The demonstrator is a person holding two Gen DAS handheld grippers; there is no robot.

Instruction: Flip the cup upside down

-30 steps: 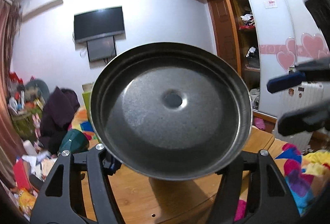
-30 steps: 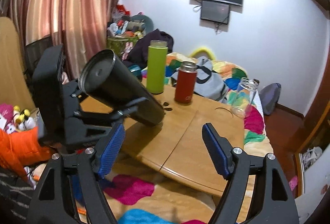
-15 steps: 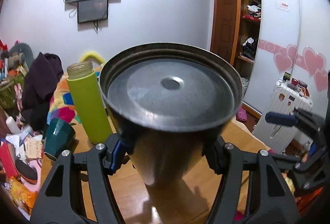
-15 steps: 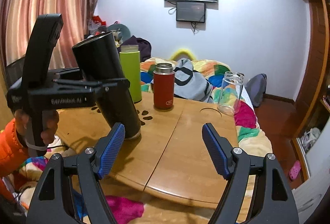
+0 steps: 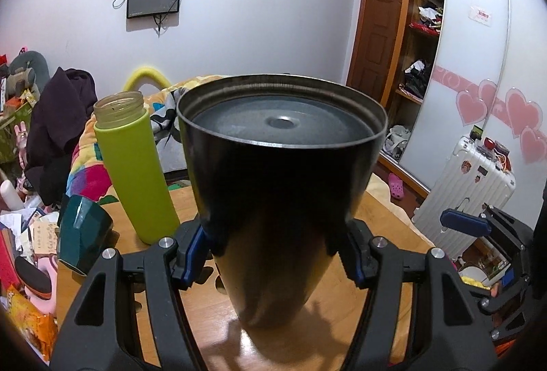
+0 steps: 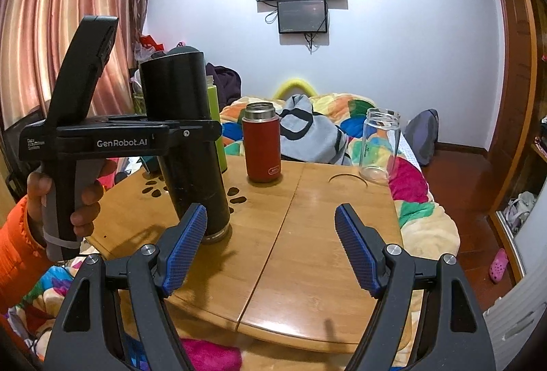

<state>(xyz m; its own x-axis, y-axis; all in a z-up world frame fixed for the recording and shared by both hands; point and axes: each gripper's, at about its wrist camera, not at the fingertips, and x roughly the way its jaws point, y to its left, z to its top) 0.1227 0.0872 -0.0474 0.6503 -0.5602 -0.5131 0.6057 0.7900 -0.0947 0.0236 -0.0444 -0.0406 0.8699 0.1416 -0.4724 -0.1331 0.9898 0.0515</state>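
Observation:
The black steel cup (image 5: 280,186) stands upside down on the wooden table (image 6: 307,234), its flat base up and its mouth on the wood. It also shows in the right wrist view (image 6: 186,145). My left gripper (image 5: 273,255) is shut on the cup around its middle; its body shows in the right wrist view (image 6: 112,138). My right gripper (image 6: 270,248) is open and empty over the table's near edge, to the right of the cup. Its blue pads also show in the left wrist view (image 5: 465,222).
A green bottle (image 5: 133,166) and a dark teal cup (image 5: 82,234) stand left of the black cup. A red flask (image 6: 261,142) and a clear glass (image 6: 379,145) stand further back on the table. A bed with a colourful quilt (image 6: 342,118) lies behind.
My left gripper has turned the black cup from tilted in the air to upright with its base up, and lowered it onto the table. My right gripper has stayed open.

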